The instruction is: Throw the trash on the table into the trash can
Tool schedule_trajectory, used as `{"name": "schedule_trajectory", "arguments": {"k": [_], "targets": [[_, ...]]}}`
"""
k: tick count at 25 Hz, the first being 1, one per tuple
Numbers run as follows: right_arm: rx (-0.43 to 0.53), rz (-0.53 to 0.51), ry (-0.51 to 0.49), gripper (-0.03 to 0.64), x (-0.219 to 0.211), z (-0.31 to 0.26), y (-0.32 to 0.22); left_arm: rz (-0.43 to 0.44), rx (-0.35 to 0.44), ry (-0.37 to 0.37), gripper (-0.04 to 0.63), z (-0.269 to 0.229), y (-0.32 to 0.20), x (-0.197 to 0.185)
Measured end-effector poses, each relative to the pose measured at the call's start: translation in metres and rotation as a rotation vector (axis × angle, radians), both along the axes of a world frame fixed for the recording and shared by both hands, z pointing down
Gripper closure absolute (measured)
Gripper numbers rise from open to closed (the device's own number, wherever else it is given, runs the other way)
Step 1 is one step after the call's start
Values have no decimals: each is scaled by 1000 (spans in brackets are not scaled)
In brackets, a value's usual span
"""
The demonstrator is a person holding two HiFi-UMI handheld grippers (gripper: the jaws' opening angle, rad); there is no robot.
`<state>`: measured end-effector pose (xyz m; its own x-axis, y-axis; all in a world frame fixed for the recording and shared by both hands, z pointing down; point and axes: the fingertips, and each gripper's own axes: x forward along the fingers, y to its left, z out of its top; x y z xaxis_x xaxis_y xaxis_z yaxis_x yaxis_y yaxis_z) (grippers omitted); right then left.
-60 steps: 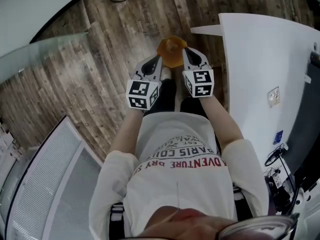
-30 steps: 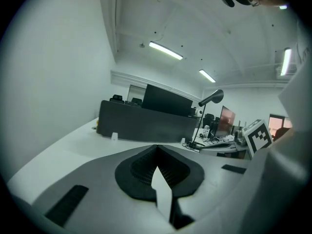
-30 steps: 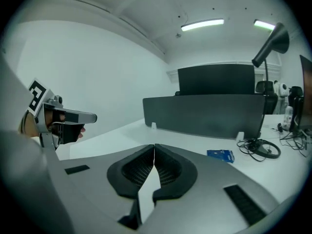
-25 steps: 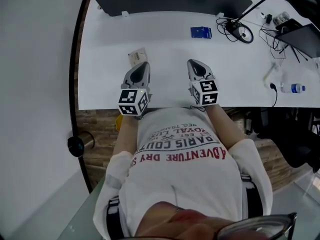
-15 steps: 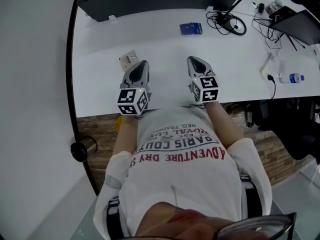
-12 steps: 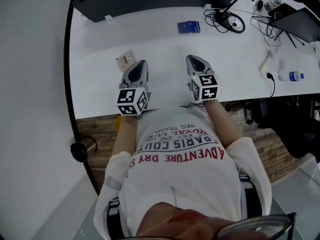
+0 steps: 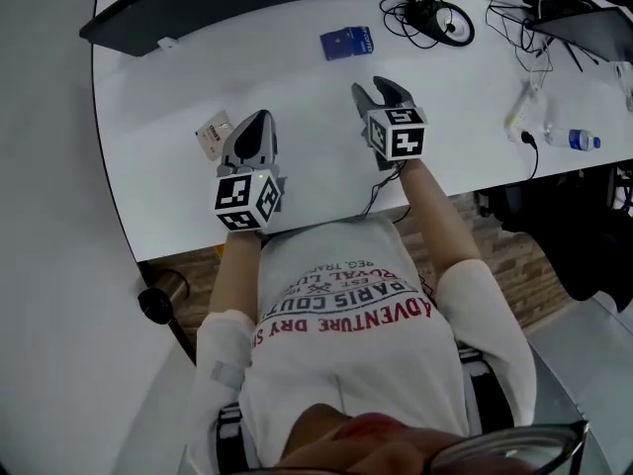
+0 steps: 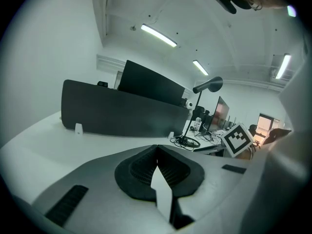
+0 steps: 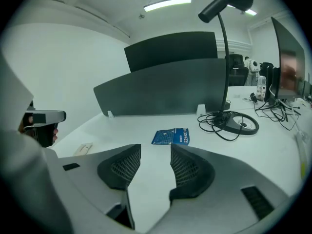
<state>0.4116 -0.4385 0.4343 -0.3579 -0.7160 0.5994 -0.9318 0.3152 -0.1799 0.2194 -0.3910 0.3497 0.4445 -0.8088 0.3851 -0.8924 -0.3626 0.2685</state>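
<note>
now your right gripper (image 7: 372,91) has just been opening its jaws, nothing between them; your left gripper (image 7: 253,125) is pressed together. the flat blue coffee packet (image 7: 346,43) lies ahead on the white table (image 7: 297,77); skimming in could shove it away.

White table (image 7: 297,97), blue packet (image 7: 346,43), tan sachet (image 7: 212,135), black divider (image 7: 198,3), wood-grain floor (image 7: 519,260)

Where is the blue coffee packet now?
The blue coffee packet lies on the white table, left of the lamp base in the head view, just beyond the right gripper, whose empty fingers have just been opening.
</note>
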Motion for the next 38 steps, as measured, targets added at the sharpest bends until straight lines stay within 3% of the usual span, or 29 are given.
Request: {"name": "schedule_trajectory", "arguments": {"k": [9,15,22,26,31,38], "targets": [[-105,101,10,400,35,65,-93,9,-14,-27,571,24,-64,22],[-149,168,63,390,46,96,-126,18,-61,-17,571,45,-67,29],[-205,92,98,545,28,96,-121,11,-98,-13,571,59,-57,19],[-197,96,37,561,30,89,-112,7,-95,-12,571,56,-56,22],[-134,75,-115,568,9,48,-99,-20,-67,-8,571,44,-51,14],[-22,-184,-178,572,-89,-18,-70,-172,-11,-2,571,18,-15,-41]]}}
